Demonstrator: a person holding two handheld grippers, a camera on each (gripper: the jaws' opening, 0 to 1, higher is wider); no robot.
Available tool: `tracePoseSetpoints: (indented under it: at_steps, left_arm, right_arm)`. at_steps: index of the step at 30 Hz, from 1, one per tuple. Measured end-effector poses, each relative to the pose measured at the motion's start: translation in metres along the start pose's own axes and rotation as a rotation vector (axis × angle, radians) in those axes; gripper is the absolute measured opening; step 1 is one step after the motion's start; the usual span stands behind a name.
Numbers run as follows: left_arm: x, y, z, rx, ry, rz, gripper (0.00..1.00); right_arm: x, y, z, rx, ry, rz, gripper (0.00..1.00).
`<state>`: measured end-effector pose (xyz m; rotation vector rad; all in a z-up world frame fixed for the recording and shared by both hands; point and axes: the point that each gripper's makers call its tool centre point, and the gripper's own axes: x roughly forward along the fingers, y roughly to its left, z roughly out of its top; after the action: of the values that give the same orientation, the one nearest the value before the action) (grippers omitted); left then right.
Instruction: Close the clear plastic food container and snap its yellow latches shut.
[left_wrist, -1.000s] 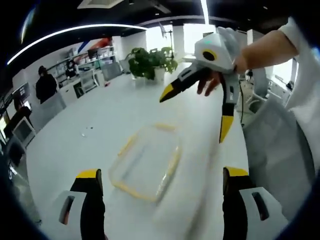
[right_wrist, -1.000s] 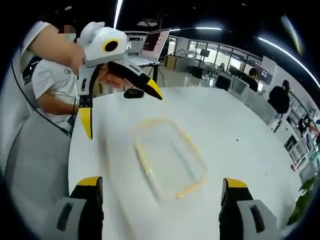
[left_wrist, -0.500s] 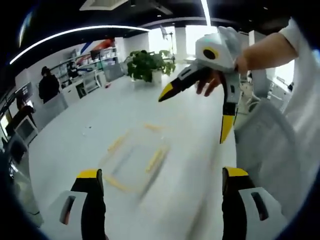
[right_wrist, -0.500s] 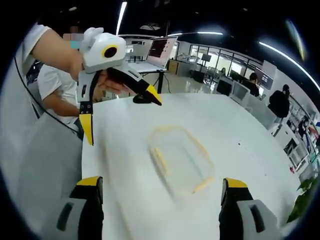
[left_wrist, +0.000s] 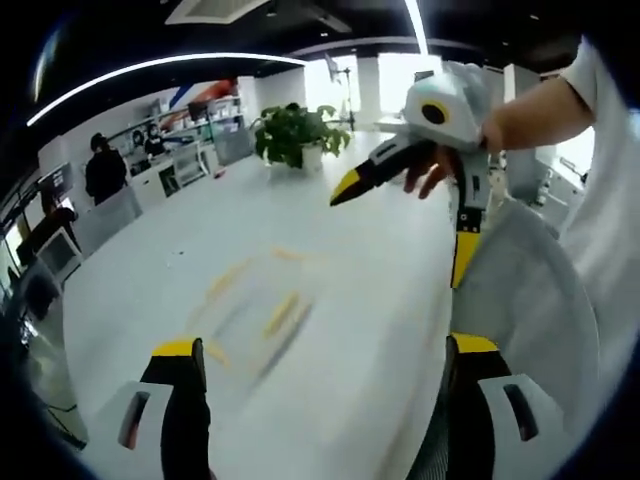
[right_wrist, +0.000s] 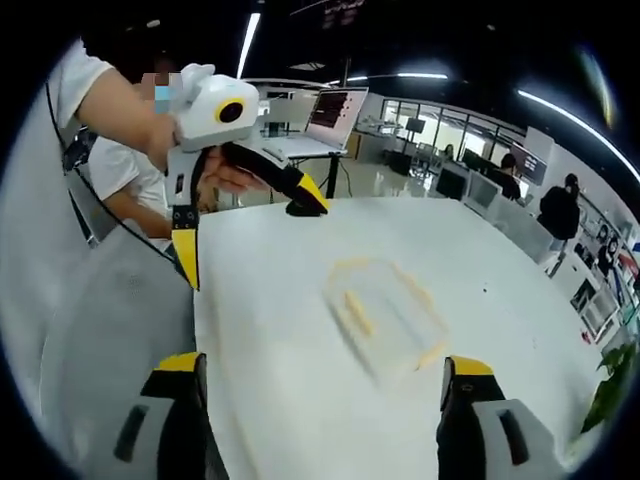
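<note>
Container (left_wrist: 250, 315) lies flat on the white table (left_wrist: 330, 240), blurred; its yellow latches (left_wrist: 281, 313) show as streaks, and whether they are snapped cannot be told. It sits ahead of and between the left gripper's (left_wrist: 322, 355) jaws, which stand wide apart and touch nothing. The right gripper (left_wrist: 415, 220) hangs above the table's far side, jaws spread, held by a hand (left_wrist: 432, 165). A potted plant (left_wrist: 296, 130) stands at the table's far end.

In the right gripper view the container (right_wrist: 388, 315) rests mid-table, well apart from both grippers. The left gripper (right_wrist: 250, 235) hovers, jaws apart. A laptop (right_wrist: 320, 110) stands beyond.
</note>
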<state>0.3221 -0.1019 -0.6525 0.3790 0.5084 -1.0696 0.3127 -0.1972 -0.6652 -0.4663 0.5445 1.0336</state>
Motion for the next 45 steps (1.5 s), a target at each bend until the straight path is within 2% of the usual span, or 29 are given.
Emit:
tracePoseSetpoints:
  at_steps: [12,15,20,29,35,40,45]
  left_arm:
    - [-0.012,-0.034,-0.002,0.015,-0.022,0.019,0.98]
    - [-0.016,-0.039,-0.005,-0.009,-0.035,0.023,0.98]
    - [-0.021,-0.048,-0.015,-0.029,-0.033,0.041,0.97]
    - [-0.019,-0.066,-0.037,-0.063,-0.01,0.04,0.96]
    - [-0.018,-0.072,-0.038,-0.089,-0.026,0.044,0.95]
    - [-0.017,-0.075,-0.045,-0.093,-0.018,0.046,0.94]
    - [-0.018,-0.072,-0.045,-0.111,-0.027,0.052,0.92]
  right_arm:
    - [-0.018,0.028,-0.006,0.031,-0.025,-0.022,0.99]
    - [-0.021,0.037,-0.007,0.043,-0.04,-0.019,0.99]
    - [-0.025,0.045,-0.02,0.054,-0.03,-0.022,0.99]
    - [-0.034,0.058,-0.028,0.153,-0.07,-0.048,0.99]
    - [-0.034,0.062,-0.034,0.164,-0.069,-0.051,0.99]
    - [-0.032,0.066,-0.041,0.179,-0.059,-0.055,0.99]
    - [-0.03,0.068,-0.044,0.176,-0.047,-0.048,0.97]
